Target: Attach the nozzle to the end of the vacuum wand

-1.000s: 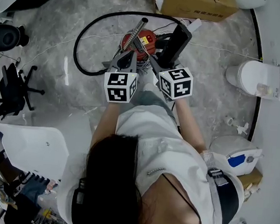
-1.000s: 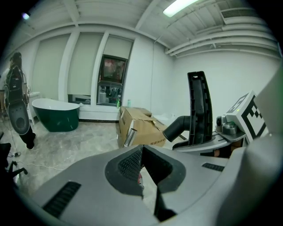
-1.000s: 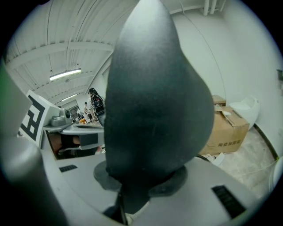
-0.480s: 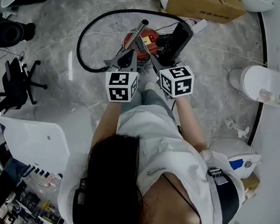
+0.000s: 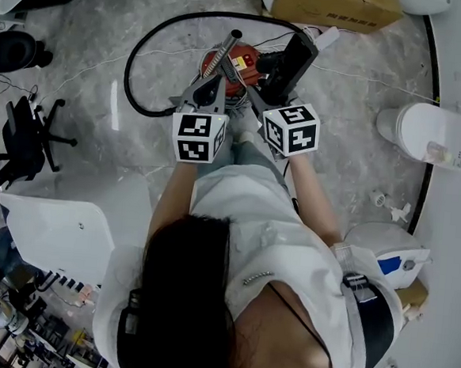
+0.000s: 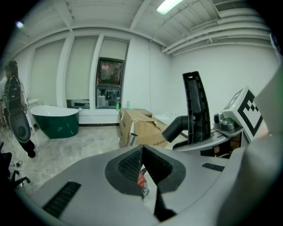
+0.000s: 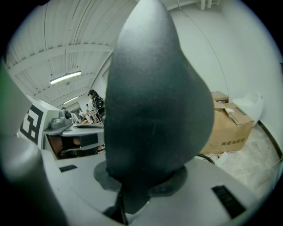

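Observation:
In the head view a metal vacuum wand [image 5: 221, 55] slants up from the red vacuum canister [image 5: 238, 63] on the floor. My left gripper [image 5: 208, 90] is shut, with its tips right at the wand's lower part. In the left gripper view the jaws [image 6: 141, 152] meet with nothing clamped, and the wand's open end [image 6: 131, 140] shows just beyond them. My right gripper [image 5: 268, 95] is shut on the black nozzle [image 5: 289, 63], held upright to the right of the wand. That nozzle [image 7: 154, 101] fills the right gripper view above the gripper [image 7: 146, 176].
A black hose [image 5: 137, 77] loops over the marble floor left of the canister. A cardboard box [image 5: 332, 9] lies behind it. A white round appliance [image 5: 421, 131] stands at the right and an office chair [image 5: 23, 139] at the left. A green bathtub [image 6: 55, 120] is far off.
Both grippers have edged slightly away from the body toward the canister. The nozzle stays in the right gripper and the left jaws stay shut.

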### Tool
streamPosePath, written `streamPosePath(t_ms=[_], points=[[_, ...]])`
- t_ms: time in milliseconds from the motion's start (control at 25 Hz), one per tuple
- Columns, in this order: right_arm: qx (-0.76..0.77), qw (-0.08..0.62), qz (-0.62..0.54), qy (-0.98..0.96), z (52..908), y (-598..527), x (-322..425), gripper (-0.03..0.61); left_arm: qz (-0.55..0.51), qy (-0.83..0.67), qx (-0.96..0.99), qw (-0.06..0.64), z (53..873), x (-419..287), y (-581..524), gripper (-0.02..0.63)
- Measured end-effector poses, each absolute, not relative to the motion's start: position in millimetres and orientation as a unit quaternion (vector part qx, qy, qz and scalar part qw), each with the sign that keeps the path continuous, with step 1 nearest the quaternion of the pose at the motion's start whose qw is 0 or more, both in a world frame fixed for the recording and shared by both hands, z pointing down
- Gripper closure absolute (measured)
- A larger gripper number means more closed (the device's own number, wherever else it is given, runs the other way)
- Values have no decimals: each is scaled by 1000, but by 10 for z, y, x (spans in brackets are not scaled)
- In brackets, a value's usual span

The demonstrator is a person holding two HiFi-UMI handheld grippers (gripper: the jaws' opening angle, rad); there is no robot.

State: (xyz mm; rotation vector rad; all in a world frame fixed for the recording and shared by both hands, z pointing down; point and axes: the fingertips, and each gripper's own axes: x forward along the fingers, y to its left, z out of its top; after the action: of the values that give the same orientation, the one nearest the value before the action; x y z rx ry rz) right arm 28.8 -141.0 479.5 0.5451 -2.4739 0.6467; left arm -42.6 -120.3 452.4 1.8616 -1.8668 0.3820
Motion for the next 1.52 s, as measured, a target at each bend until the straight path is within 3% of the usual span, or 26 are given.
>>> streamPosePath(t_ms=[880,1040,1160,1280,1520], points=[[246,289,237,-894,4945,-1558,-148,472,173,-603,742,235,4928,-910,-1495,605],[245,298,240,-891,4983,-1625,-213,474,185,-587,752,235,5005,-945,-1614,578],[247,305,240,-888,5001,-1694,-240,472,193,-575,759,236,5089,-966,-1701,485],[251,305,239,-887,4994,-1789,-253,472,206,-556,772,230,5188,-975,-1808,435],[255,312,237,-884,4993,-1872,-287,472,225,-523,795,208,5370,-999,-1962,421]])
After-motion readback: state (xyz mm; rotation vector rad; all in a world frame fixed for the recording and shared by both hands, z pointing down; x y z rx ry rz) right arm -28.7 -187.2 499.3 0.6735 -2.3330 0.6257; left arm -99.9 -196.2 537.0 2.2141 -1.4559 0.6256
